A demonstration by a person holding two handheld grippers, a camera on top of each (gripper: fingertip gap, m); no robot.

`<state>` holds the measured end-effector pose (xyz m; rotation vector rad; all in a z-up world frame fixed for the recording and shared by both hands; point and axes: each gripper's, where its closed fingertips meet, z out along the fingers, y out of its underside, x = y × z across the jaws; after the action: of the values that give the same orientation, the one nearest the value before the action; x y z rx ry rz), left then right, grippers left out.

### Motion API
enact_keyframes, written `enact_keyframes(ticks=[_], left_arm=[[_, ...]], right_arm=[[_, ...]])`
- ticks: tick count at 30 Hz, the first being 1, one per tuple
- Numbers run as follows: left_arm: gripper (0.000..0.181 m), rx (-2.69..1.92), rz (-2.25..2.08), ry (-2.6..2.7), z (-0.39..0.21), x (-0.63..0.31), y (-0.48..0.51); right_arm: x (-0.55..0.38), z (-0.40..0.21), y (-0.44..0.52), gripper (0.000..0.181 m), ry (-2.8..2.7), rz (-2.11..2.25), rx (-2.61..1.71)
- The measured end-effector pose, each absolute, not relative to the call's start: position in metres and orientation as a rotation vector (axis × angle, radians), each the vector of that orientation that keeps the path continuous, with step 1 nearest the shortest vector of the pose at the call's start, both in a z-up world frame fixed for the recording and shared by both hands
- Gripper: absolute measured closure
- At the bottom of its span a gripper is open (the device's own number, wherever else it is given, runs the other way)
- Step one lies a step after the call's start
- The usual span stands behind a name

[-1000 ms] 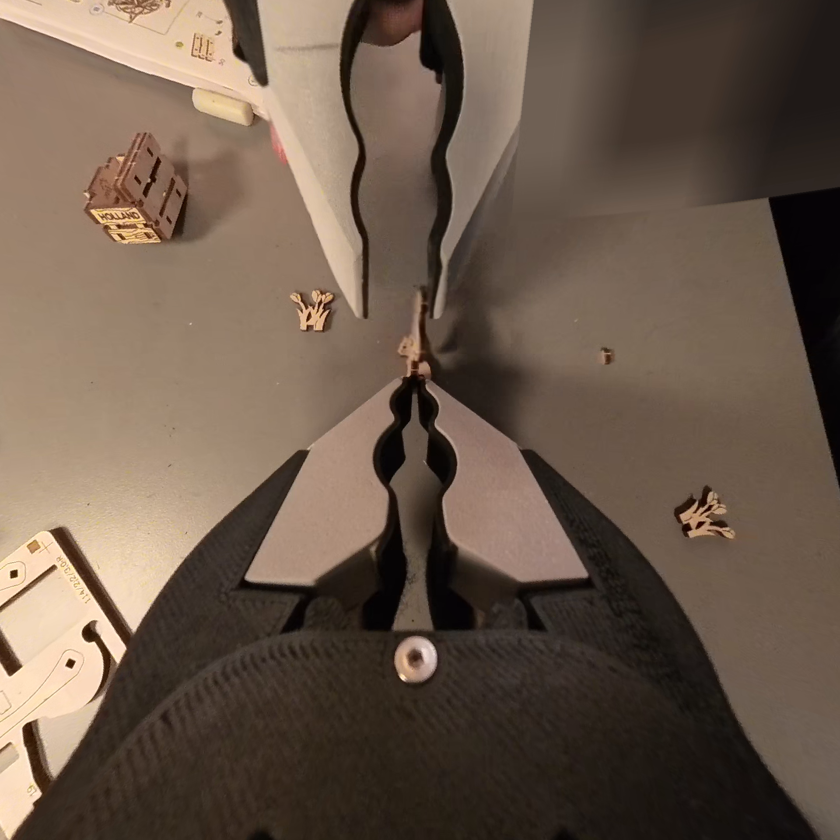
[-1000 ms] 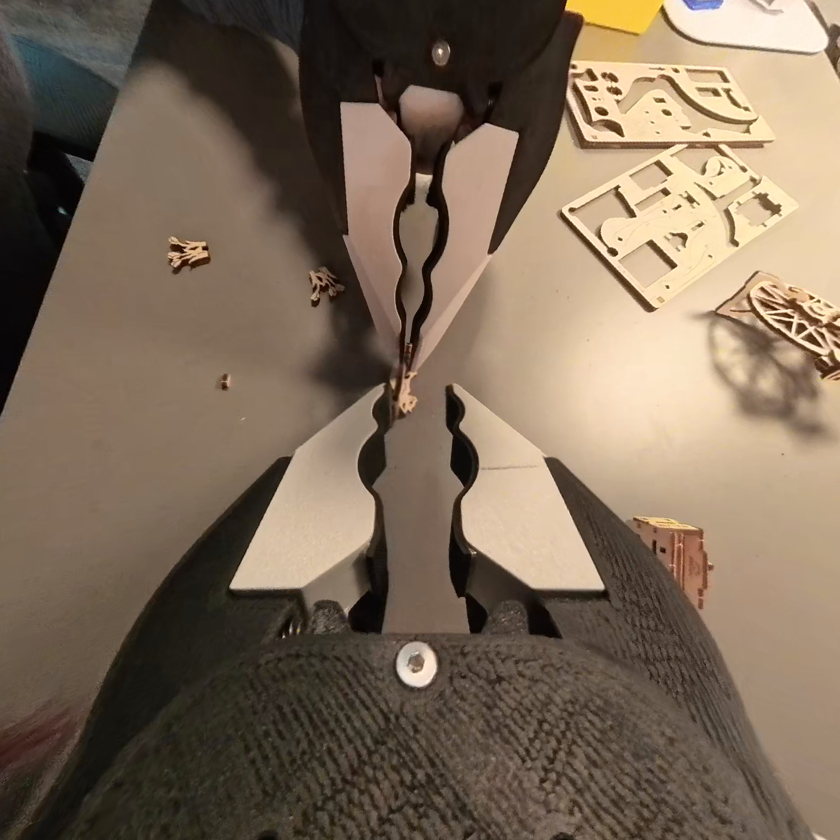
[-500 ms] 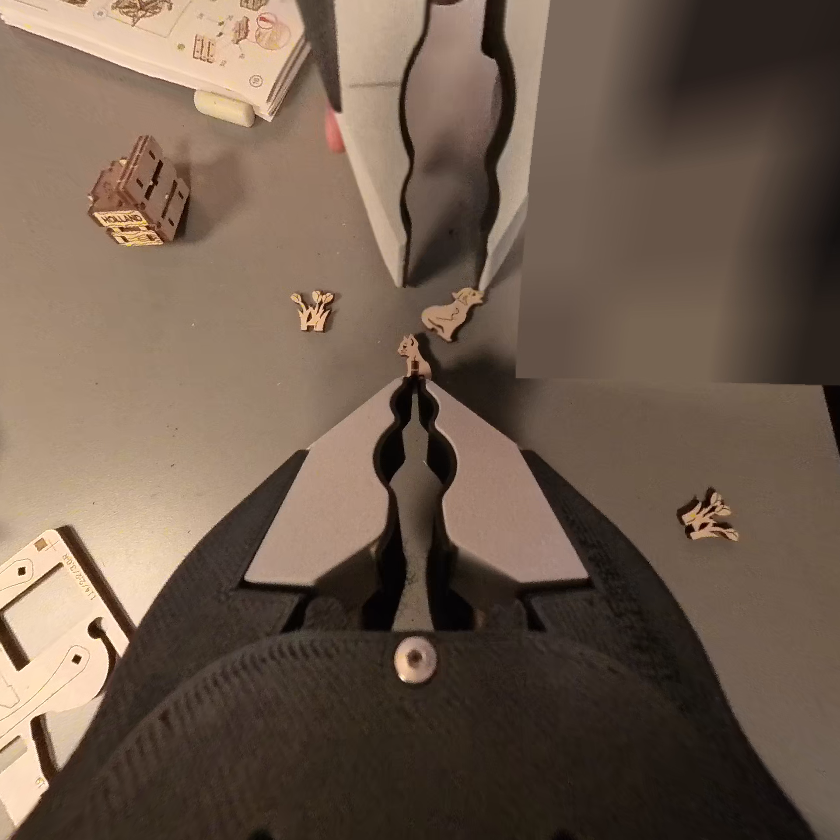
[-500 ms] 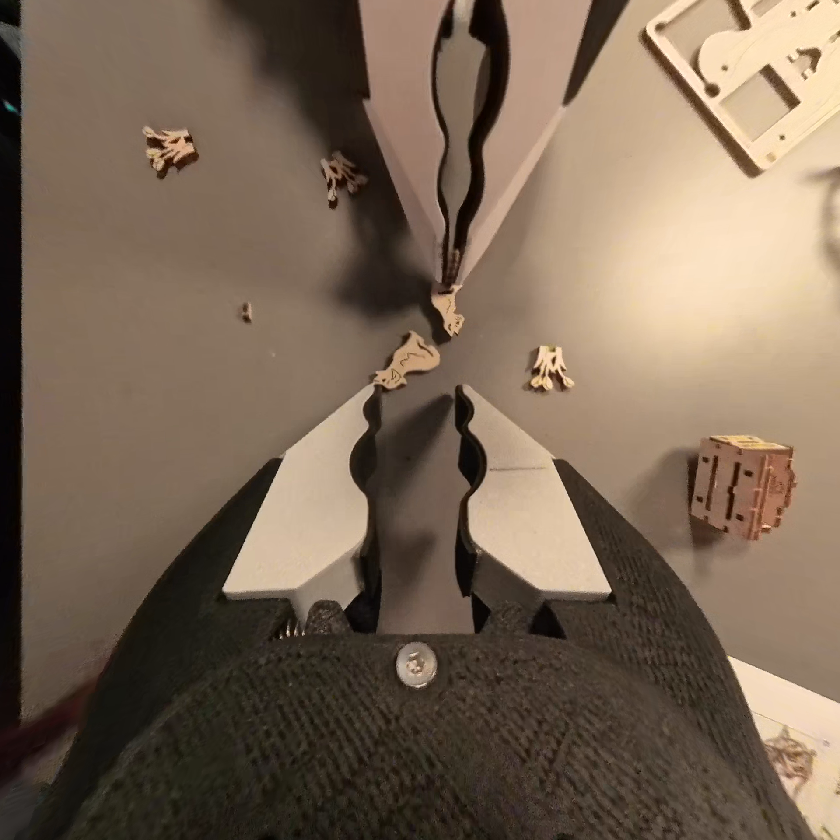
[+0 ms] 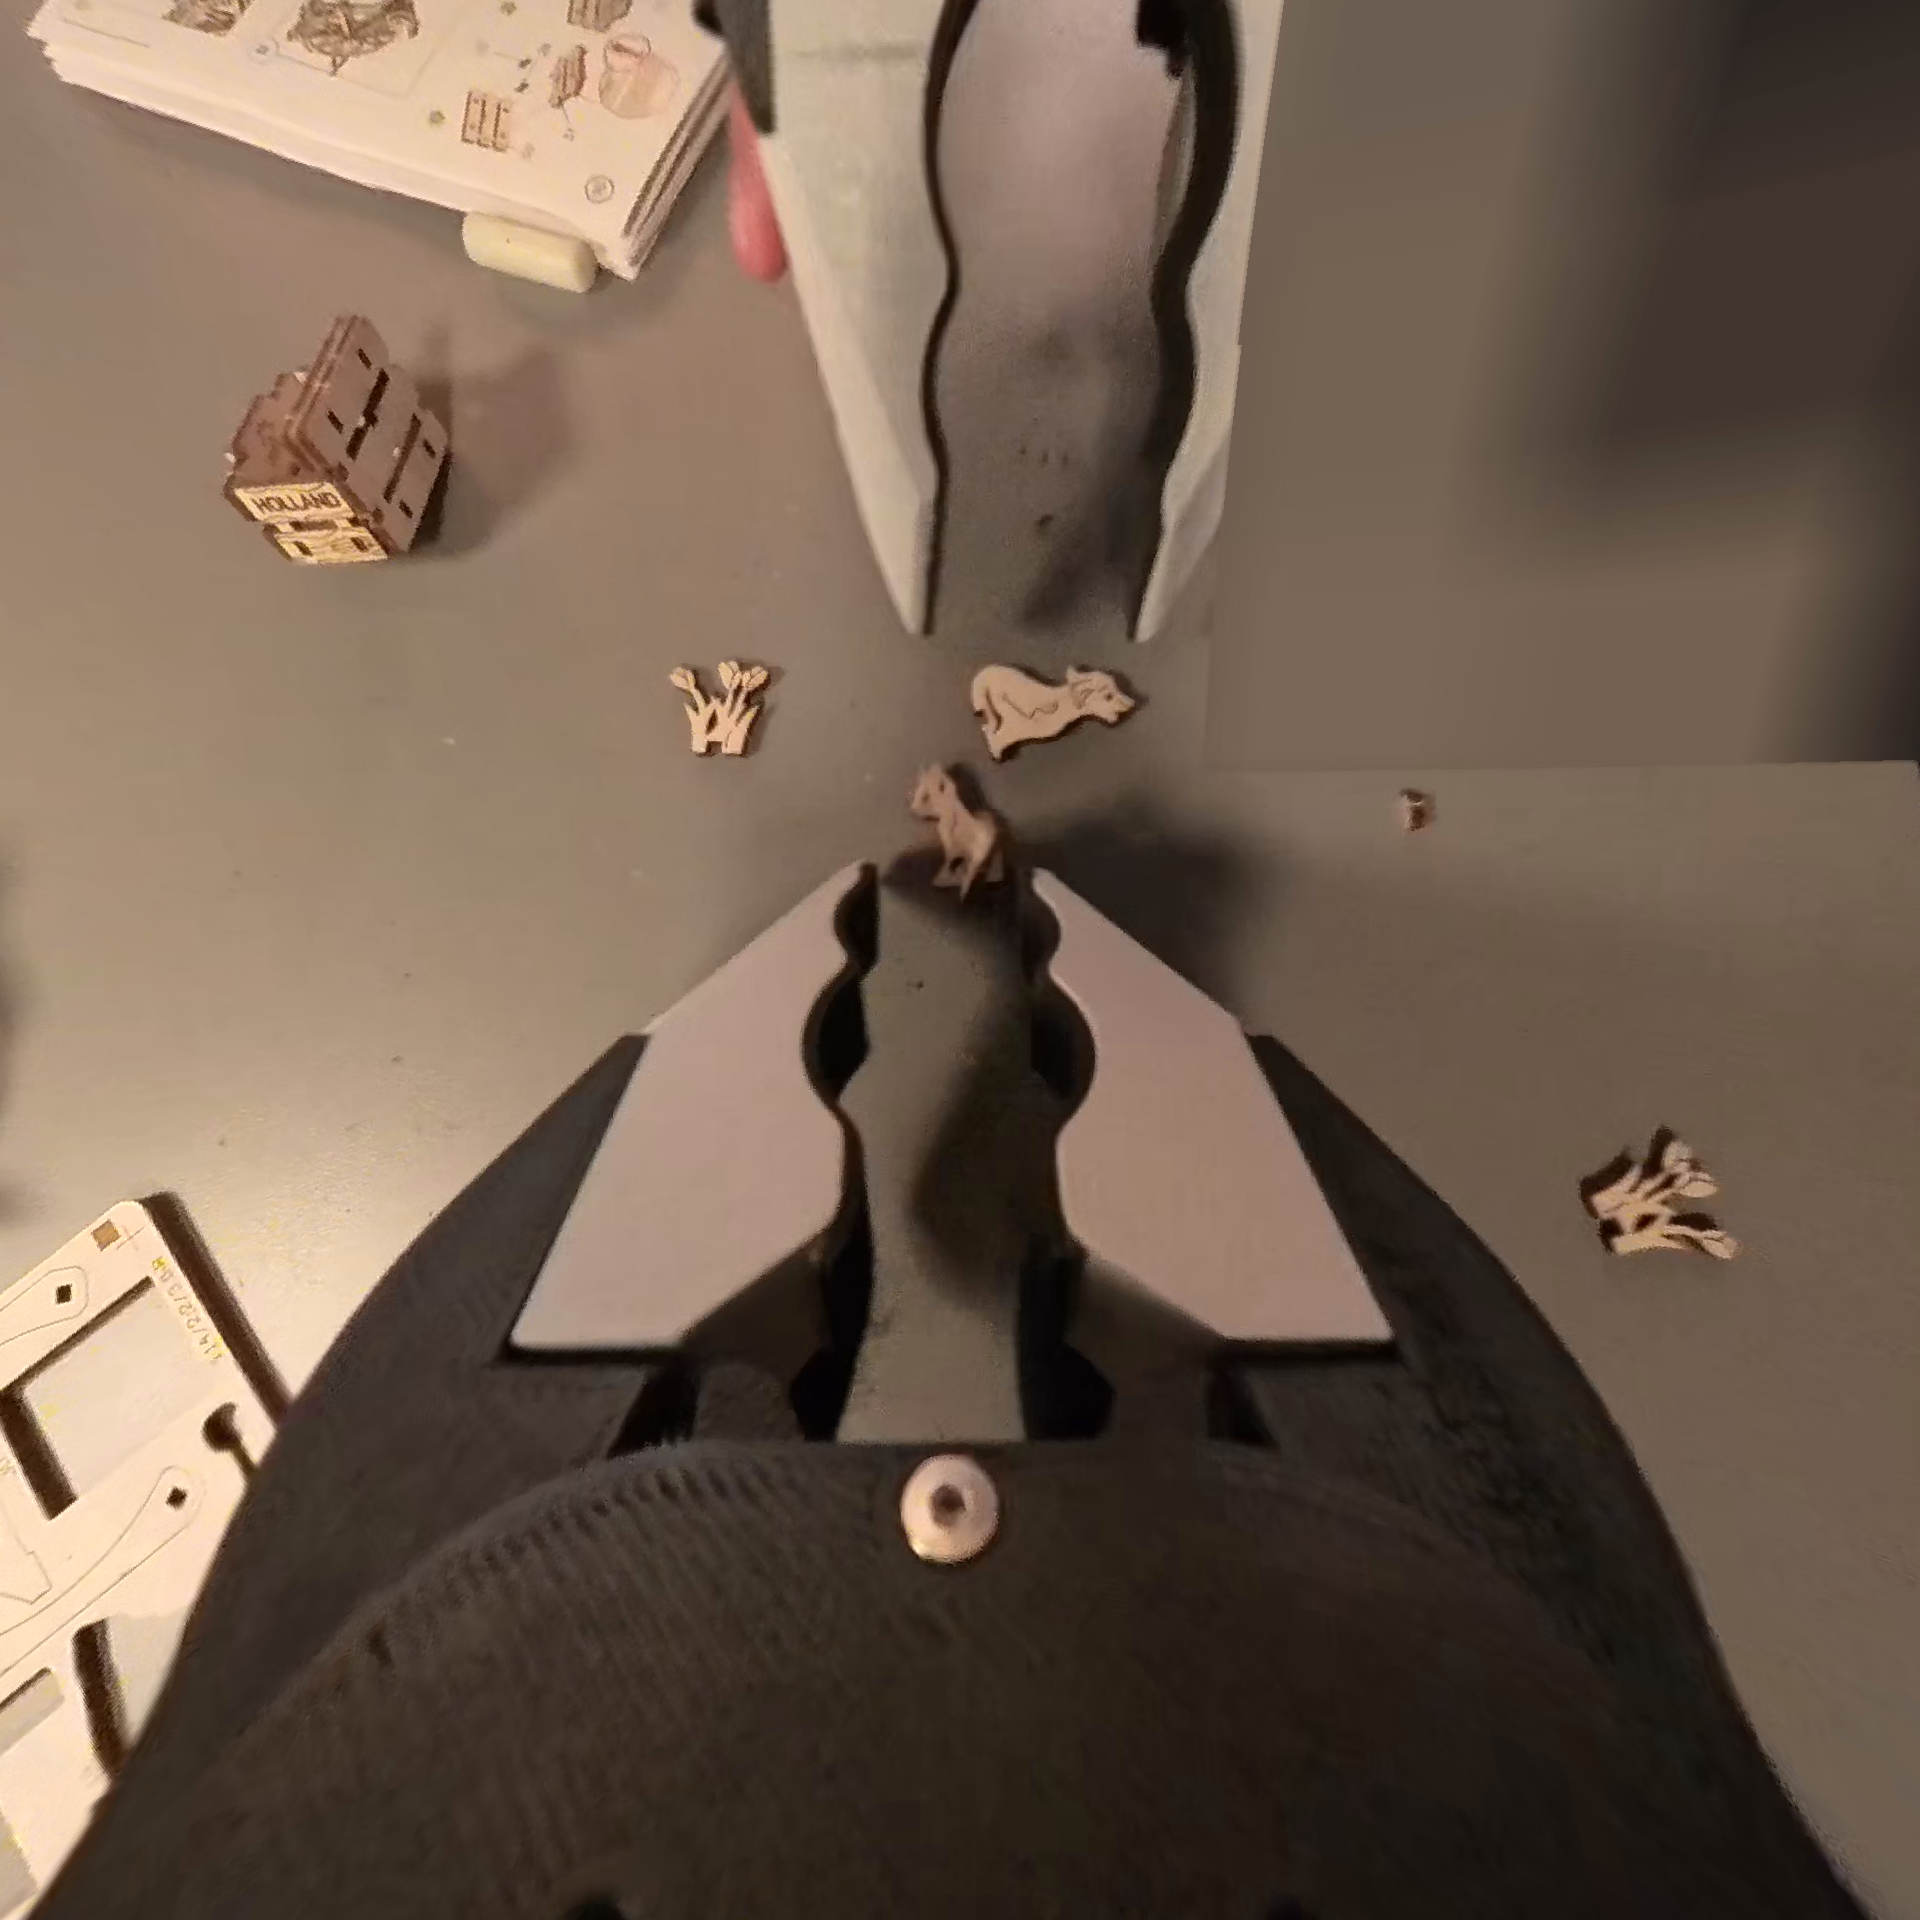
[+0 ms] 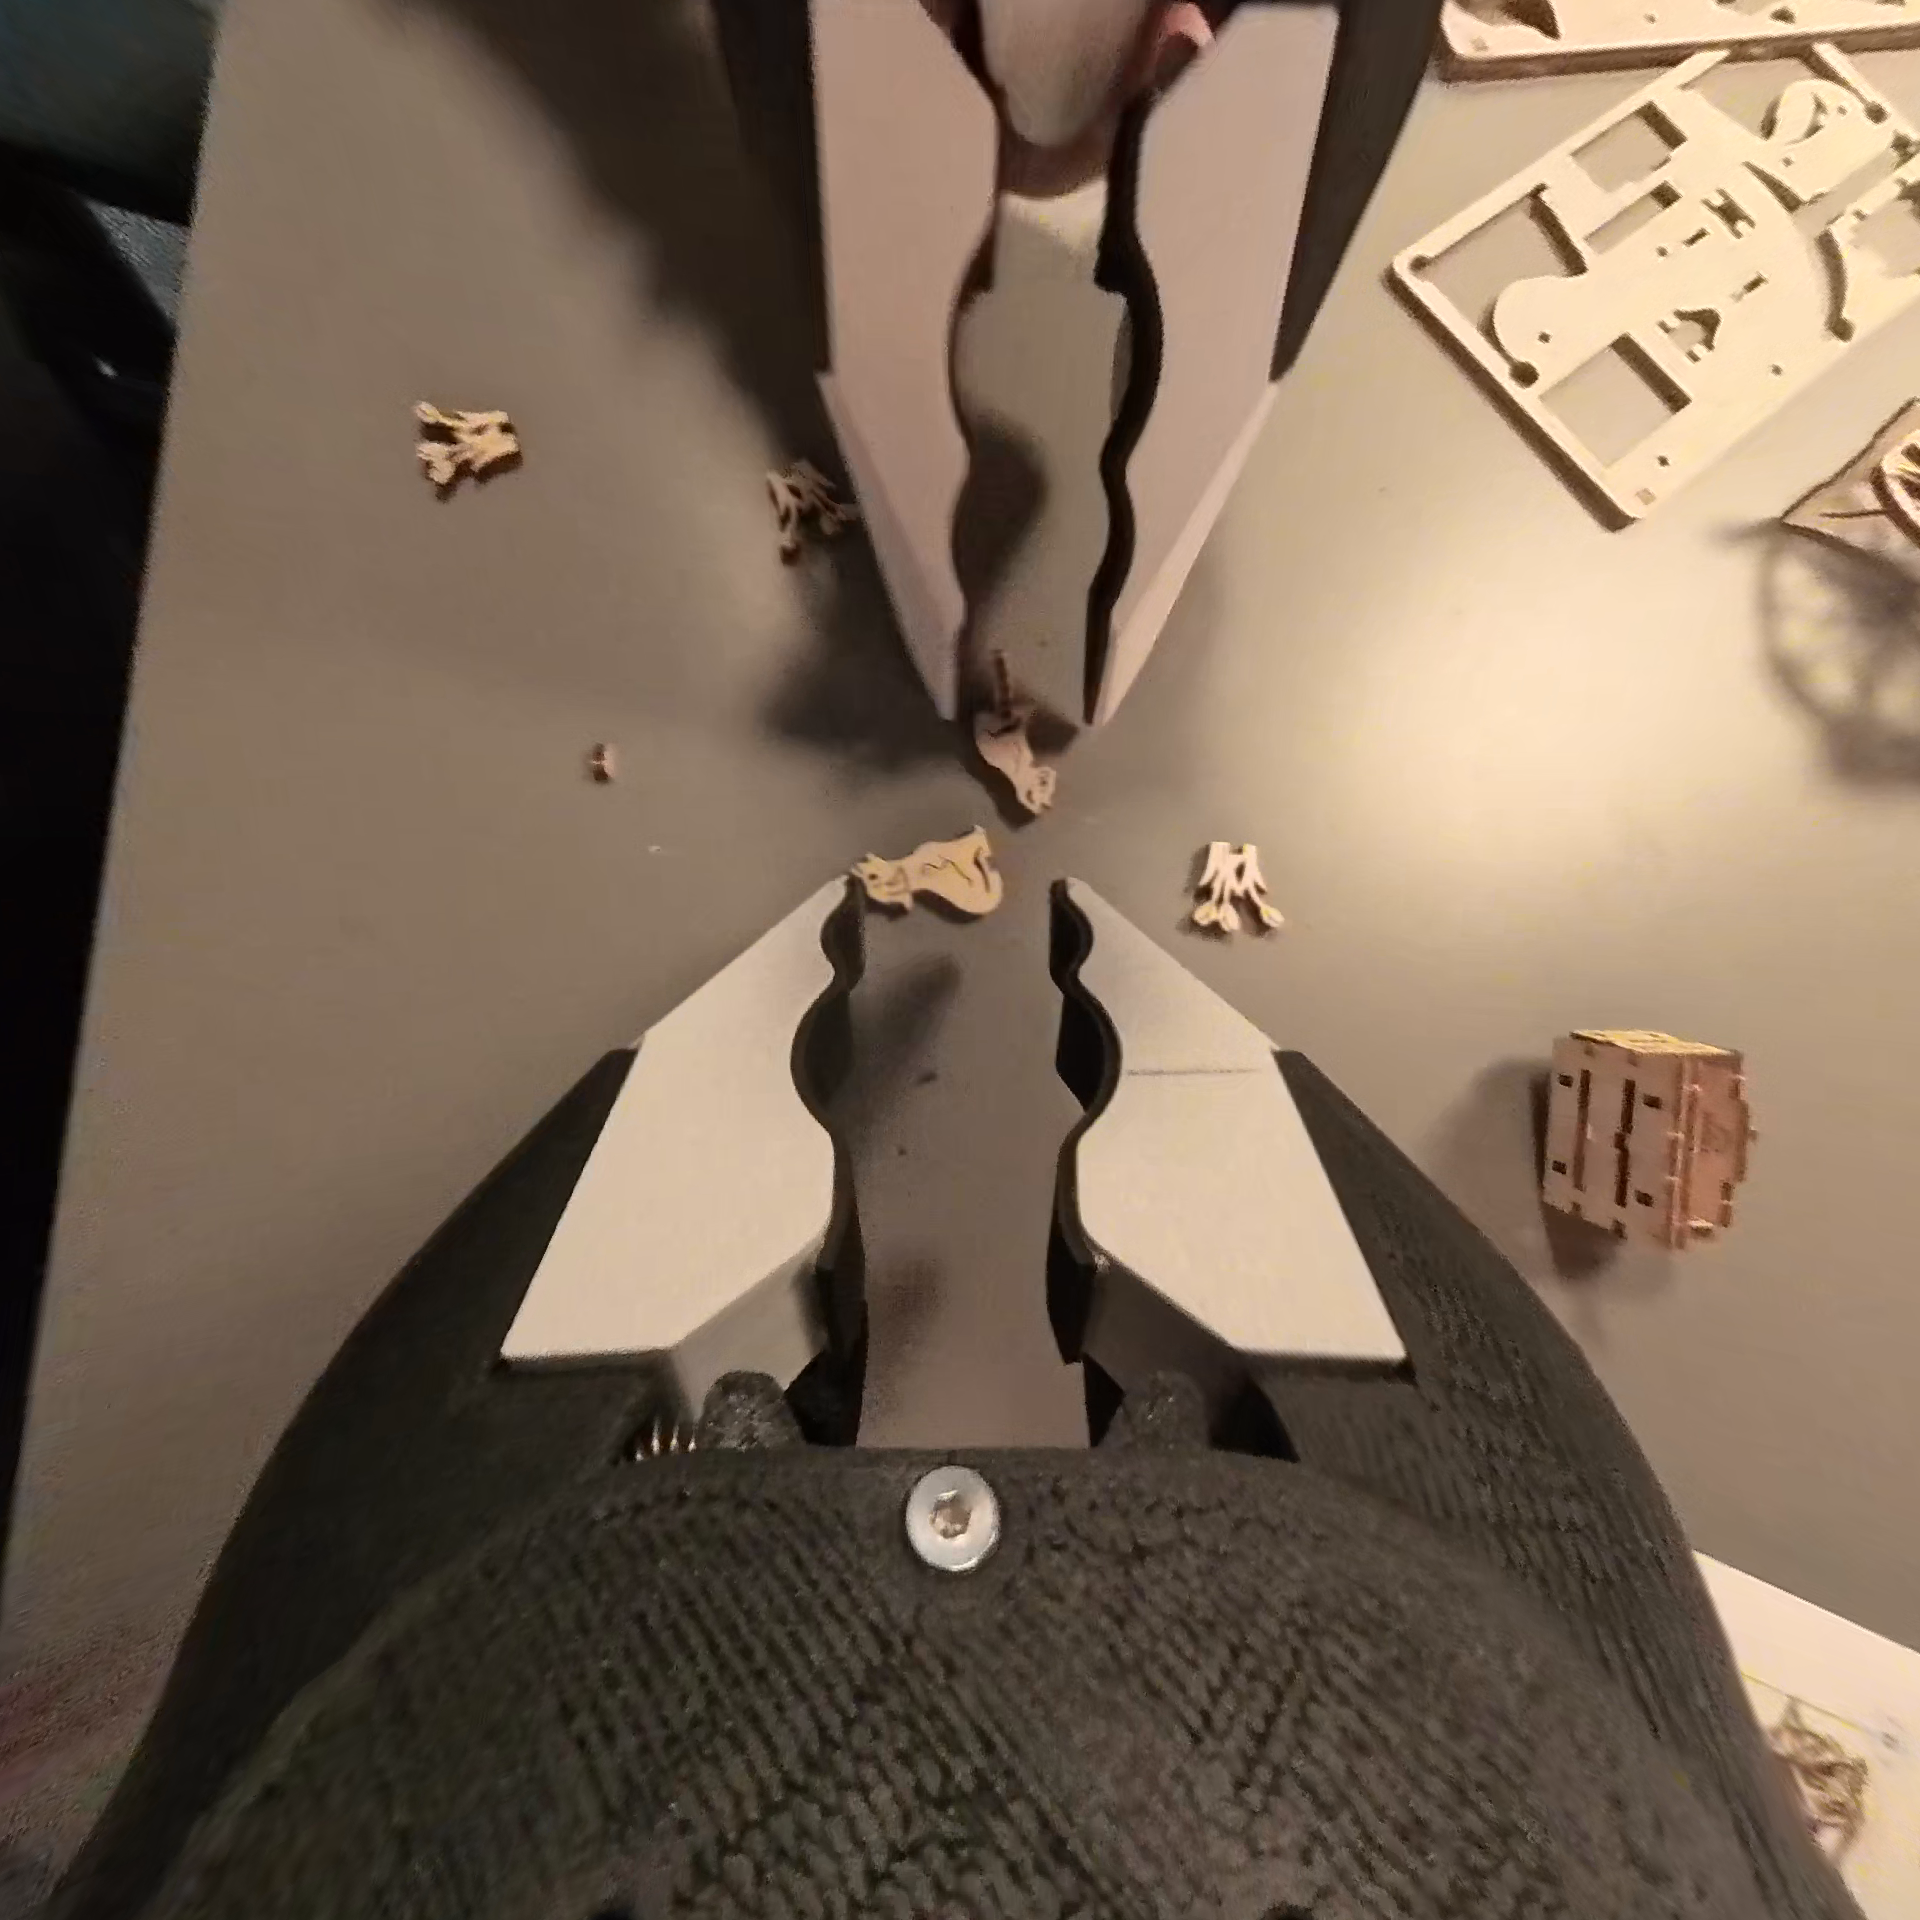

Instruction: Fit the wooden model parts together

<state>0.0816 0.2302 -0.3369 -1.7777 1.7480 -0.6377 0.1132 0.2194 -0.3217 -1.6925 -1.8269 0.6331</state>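
Starting nearest, at the left gripper [image 5: 951,881]: gaping wide, clamping nothing. Finding the small cat-shaped piece [image 5: 958,836] just off its fingertips, resting on the grey surface [image 5: 364,935] and seemingly tilted up on an edge. Moving on a little: seeing the flat dog-shaped piece [image 5: 1044,709] lying just beyond the cat, near it but apart. Reaching the right gripper [image 5: 1034,627] past that, likewise spread apart and empty, tips hovering just beside the dog.

Judging both pieces as thin, stiff, very light cut wood: likely skidding or flipping under a nudge, and probably snapping at legs, ears or tabs. Suggesting pinching each across its 2 flat faces at the body, keeping any slot or tab clear.

Noting, farther off, a tulip cutout [image 5: 719,709] and an assembled block model [image 5: 338,457] sitting well apart.
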Motion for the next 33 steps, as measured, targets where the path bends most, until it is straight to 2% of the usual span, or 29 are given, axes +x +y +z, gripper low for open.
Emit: enact_keyframes(ticks=[6,8,10,12,13,16,22,27,33], left_arm=[[0.129,-1.862,-0.669,1.643,-0.332,0.073,0.225],[0.125,-1.879,-0.697,1.497,-0.315,0.070,0.223],[0.129,-1.854,-0.730,1.324,-0.289,0.074,0.217],[0.142,-1.874,-0.716,1.186,-0.275,0.083,0.209],[0.149,-1.905,-0.699,1.157,-0.277,0.089,0.204],[0.153,-2.004,-0.622,1.169,-0.295,0.107,0.190],[0.150,-1.942,-0.282,1.032,-0.294,0.090,0.214],[0.132,-1.982,-0.302,1.000,-0.306,0.074,0.226],[0.126,-1.972,-0.392,0.968,-0.305,0.068,0.232]], right_arm=[[0.113,-0.321,0.226,0.144,-1.805,0.702,-1.596],[0.110,-0.307,0.233,0.145,-1.728,0.735,-1.515],[0.110,-0.287,0.248,0.145,-1.609,0.696,-1.416],[0.113,-0.260,0.273,0.143,-1.425,0.571,-1.281],[0.116,-0.243,0.285,0.143,-1.314,0.485,-1.202],[0.132,-0.209,0.299,0.153,-1.075,0.277,-0.998],[0.163,-0.190,0.304,0.155,-0.902,0.080,-0.867],[0.192,-0.183,0.307,0.155,-0.811,0.080,-0.860],[0.197,-0.191,0.314,0.155,-0.789,0.121,-0.917]])
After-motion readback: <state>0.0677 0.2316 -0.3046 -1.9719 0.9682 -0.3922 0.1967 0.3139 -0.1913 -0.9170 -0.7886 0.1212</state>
